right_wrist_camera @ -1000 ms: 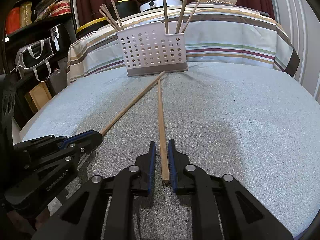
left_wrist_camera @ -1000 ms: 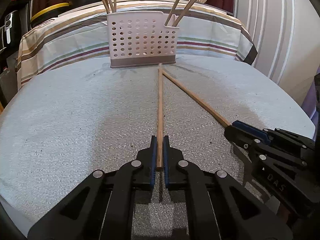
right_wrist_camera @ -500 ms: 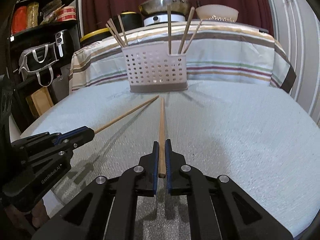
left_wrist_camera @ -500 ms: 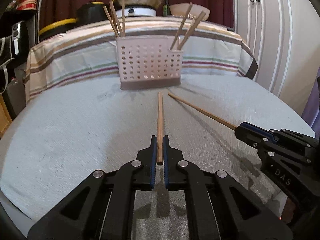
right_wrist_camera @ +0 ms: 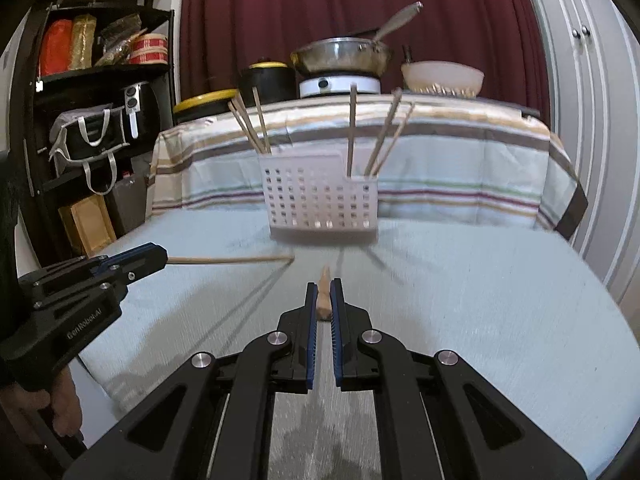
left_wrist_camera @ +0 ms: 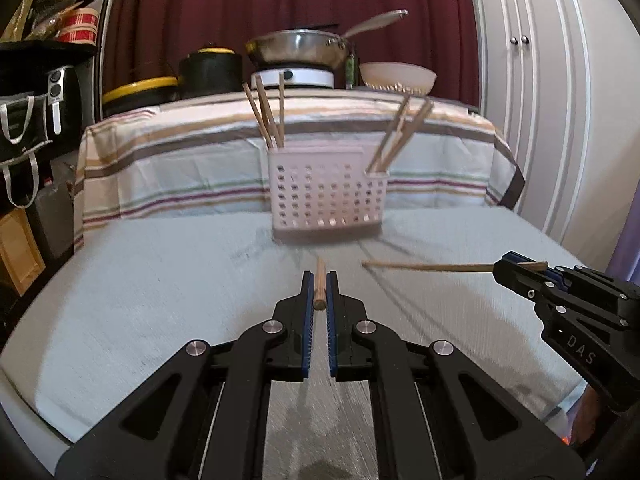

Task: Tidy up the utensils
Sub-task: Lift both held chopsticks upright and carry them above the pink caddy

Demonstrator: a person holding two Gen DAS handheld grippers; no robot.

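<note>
My left gripper [left_wrist_camera: 319, 286] is shut on a wooden chopstick [left_wrist_camera: 319, 290] and holds it lifted above the table, pointing toward the white perforated utensil basket [left_wrist_camera: 326, 196]. My right gripper [right_wrist_camera: 324, 294] is shut on a second wooden chopstick [right_wrist_camera: 323, 300], also lifted and seen end-on. Each held stick shows from the side in the other view: the right one [left_wrist_camera: 424, 267] and the left one [right_wrist_camera: 228, 259]. The basket [right_wrist_camera: 320, 200] holds several upright chopsticks in its left [left_wrist_camera: 266, 116] and right [left_wrist_camera: 400, 136] compartments.
The grey padded table [left_wrist_camera: 140, 300] carries the basket at its far side. Behind it a striped cloth [left_wrist_camera: 180, 160] covers a counter with a pan [left_wrist_camera: 300, 50], a white bowl [left_wrist_camera: 396, 78] and black pots. A dark shelf [right_wrist_camera: 92, 120] stands left, a white cabinet [left_wrist_camera: 540, 80] right.
Both grippers have lifted their chopsticks off the table and tilted them up. The right gripper closed on its stick. The basket now sits lower in both views.
</note>
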